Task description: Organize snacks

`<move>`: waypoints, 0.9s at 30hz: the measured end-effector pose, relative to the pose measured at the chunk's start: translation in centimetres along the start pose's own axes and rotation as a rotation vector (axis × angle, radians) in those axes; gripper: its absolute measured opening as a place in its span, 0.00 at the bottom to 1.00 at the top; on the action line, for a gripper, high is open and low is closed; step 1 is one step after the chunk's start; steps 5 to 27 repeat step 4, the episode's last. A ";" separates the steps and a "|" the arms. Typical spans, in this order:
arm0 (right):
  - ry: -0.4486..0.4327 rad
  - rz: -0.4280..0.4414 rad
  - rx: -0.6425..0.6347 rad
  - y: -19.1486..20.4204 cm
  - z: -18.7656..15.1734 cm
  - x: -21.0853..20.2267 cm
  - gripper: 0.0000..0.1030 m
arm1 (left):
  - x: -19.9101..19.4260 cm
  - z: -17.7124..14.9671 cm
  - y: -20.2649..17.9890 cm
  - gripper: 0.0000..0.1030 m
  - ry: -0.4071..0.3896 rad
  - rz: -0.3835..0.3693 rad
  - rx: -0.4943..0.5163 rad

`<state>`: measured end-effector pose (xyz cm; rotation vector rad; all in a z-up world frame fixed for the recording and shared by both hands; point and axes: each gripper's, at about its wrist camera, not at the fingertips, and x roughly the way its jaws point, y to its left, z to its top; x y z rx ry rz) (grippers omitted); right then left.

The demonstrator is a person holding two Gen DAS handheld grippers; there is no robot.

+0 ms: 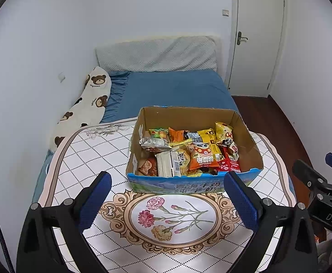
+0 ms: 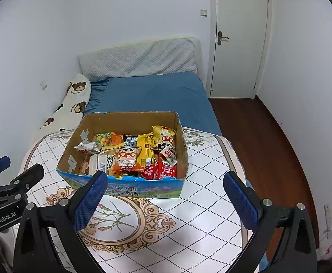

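Blue sheeting covered the bed (image 1: 175, 88) behind a round table whose white floral cloth (image 1: 93, 159) carried an open cardboard box (image 1: 188, 118) near its far edge. Inside the box lay the snacks (image 1: 188, 152), a heap of orange, yellow and red packets. The left gripper (image 1: 167, 201) and right gripper (image 2: 164, 201) hovered short of the box, jaws spread wide and holding nothing.
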<state>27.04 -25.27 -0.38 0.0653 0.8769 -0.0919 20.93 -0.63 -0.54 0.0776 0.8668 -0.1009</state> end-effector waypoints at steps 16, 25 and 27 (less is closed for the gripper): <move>-0.001 -0.001 0.001 -0.1 0.0 0.1 1.00 | 0.0 0.0 0.0 0.98 -0.010 0.002 0.003; -0.001 -0.001 0.001 -0.1 0.0 0.1 1.00 | 0.0 0.0 0.0 0.98 -0.010 0.002 0.003; -0.001 -0.001 0.001 -0.1 0.0 0.1 1.00 | 0.0 0.0 0.0 0.98 -0.010 0.002 0.003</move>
